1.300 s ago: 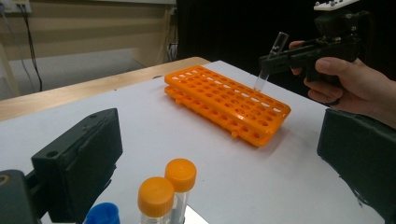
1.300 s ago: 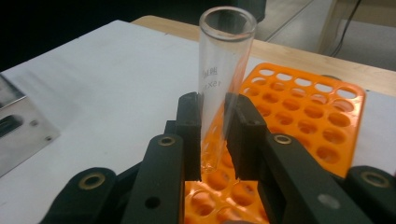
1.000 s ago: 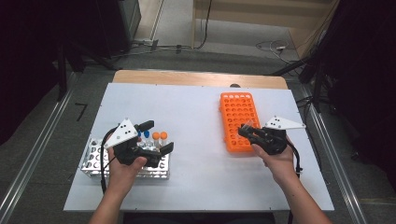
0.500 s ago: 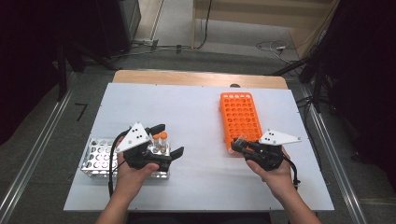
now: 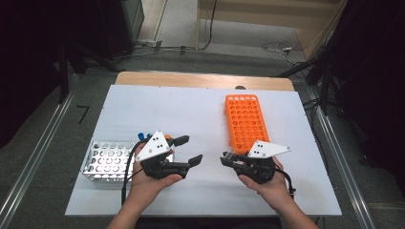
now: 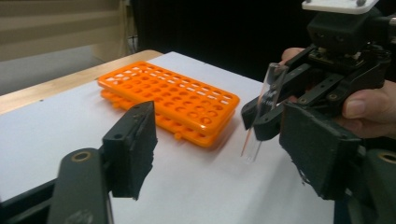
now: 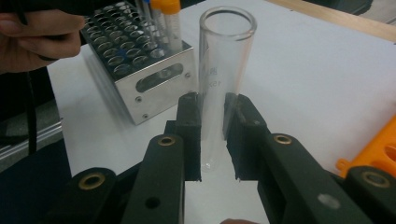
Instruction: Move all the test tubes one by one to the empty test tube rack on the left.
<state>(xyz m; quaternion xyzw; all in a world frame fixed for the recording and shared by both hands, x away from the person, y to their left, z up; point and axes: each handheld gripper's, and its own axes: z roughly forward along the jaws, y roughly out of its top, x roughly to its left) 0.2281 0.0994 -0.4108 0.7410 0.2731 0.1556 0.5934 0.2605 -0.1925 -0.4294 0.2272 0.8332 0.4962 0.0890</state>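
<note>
My right gripper (image 5: 225,159) is shut on a clear glass test tube (image 7: 224,56), with both pads pressing its lower half and its open mouth pointing away. In the left gripper view that tube (image 6: 268,88) hangs slanted in the right gripper (image 6: 252,120), just ahead of my own jaws. My left gripper (image 5: 192,149) faces it from the left and is open. Its jaws have just been closing, with nothing between them (image 6: 224,154). The orange rack (image 5: 246,121) lies flat behind the right hand.
A metal tube rack (image 5: 107,160) stands at the front left behind my left hand, holding a few capped tubes (image 7: 170,18) at its far end. The white table top (image 5: 157,105) ends in a wooden strip at the back. Cables trail across the floor beyond it.
My left gripper has moved right, off the metal rack, and its jaws have narrowed. The right gripper has come left and nearer with the tube, so the two now face each other.
</note>
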